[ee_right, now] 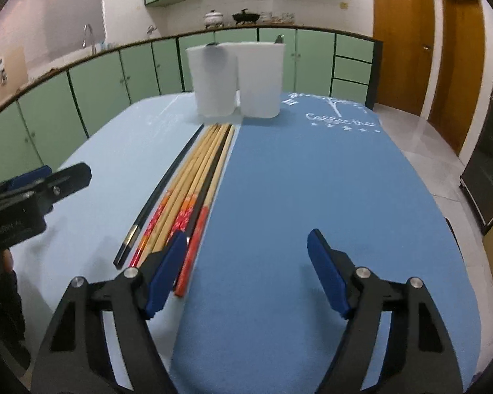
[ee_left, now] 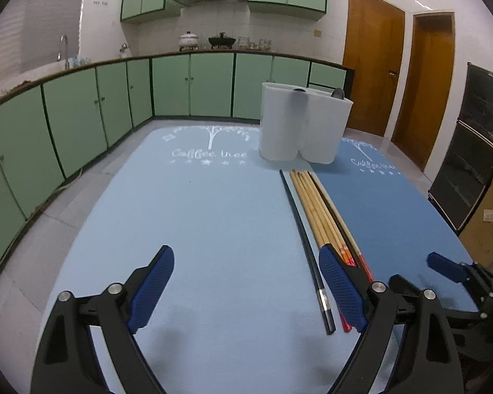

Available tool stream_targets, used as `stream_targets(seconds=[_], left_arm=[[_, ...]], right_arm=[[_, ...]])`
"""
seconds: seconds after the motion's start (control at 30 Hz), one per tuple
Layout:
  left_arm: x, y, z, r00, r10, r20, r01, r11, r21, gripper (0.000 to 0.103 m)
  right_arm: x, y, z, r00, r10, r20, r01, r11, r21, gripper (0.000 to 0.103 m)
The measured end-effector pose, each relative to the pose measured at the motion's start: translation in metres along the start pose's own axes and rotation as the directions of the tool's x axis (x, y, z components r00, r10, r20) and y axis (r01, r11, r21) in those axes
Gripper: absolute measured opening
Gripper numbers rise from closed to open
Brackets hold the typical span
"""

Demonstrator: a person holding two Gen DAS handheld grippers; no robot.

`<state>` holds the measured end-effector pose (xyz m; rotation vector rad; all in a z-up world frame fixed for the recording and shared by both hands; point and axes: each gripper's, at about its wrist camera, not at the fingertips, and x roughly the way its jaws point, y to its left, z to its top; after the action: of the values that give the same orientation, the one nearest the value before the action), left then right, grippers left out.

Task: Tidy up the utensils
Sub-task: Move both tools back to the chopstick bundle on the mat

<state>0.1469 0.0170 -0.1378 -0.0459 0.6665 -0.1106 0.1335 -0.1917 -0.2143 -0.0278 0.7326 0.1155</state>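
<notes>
Several chopsticks [ee_left: 315,210] [ee_right: 197,177] lie side by side along the seam between a light blue mat [ee_left: 197,216] and a darker blue mat [ee_right: 312,180]: wooden ones with red-patterned ends and a black one [ee_left: 307,246] [ee_right: 161,190] on their left. Two white holders [ee_left: 302,124] [ee_right: 236,78] stand at the far end, with dark utensil tips showing above their rims. My left gripper [ee_left: 246,282] is open over the light mat, its right finger beside the chopstick ends. My right gripper [ee_right: 246,262] is open over the dark mat, its left finger at the red ends.
Green kitchen cabinets [ee_left: 82,124] run along the left and back. Wooden doors [ee_left: 374,62] and a dark appliance [ee_left: 476,144] stand at the right, with a cardboard box [ee_left: 489,223] near the table edge. Tiled floor surrounds the table.
</notes>
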Motion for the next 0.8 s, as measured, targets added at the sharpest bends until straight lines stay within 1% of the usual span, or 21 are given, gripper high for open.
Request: stream_targets(seconds=[0.1,0.23,0.37,0.5,0.6,0.8], left_arm=[[-0.004,0.002,-0.003,1.000,-0.001,0.001,0.001,1.000,-0.005,0.088],[-0.004,0.004,-0.007,1.000,0.005,-0.005,-0.005,1.000,-0.009,0.088],[-0.003,0.003,-0.007,1.000,0.005,-0.007,-0.005,1.000,-0.013,0.088],[-0.002,0.002,-0.008,1.000,0.008,-0.007,-0.008,1.000,-0.008,0.088],[0.000,0.003,-0.009,1.000,0.012,-0.012,-0.013,1.000,-0.004,0.088],[0.004,0.001,-0.008,1.000,0.014,-0.020,-0.014,1.000,0.003,0.088]], right_arm=[[0.000,0.004,-0.002,1.000,0.003,-0.014,-0.003,1.000,-0.014,0.064],[0.004,0.011,-0.004,0.999,0.020,-0.042,-0.022,0.999,-0.048,0.056],[0.004,0.015,-0.006,0.999,0.016,-0.042,-0.019,0.998,-0.067,0.054],[0.004,0.019,-0.006,0.998,0.048,-0.051,-0.051,0.996,-0.074,0.051],[0.004,0.022,-0.006,0.998,0.048,-0.051,-0.053,0.994,-0.093,0.048],[0.005,0.010,-0.002,0.994,0.091,-0.067,-0.093,0.996,-0.018,0.047]])
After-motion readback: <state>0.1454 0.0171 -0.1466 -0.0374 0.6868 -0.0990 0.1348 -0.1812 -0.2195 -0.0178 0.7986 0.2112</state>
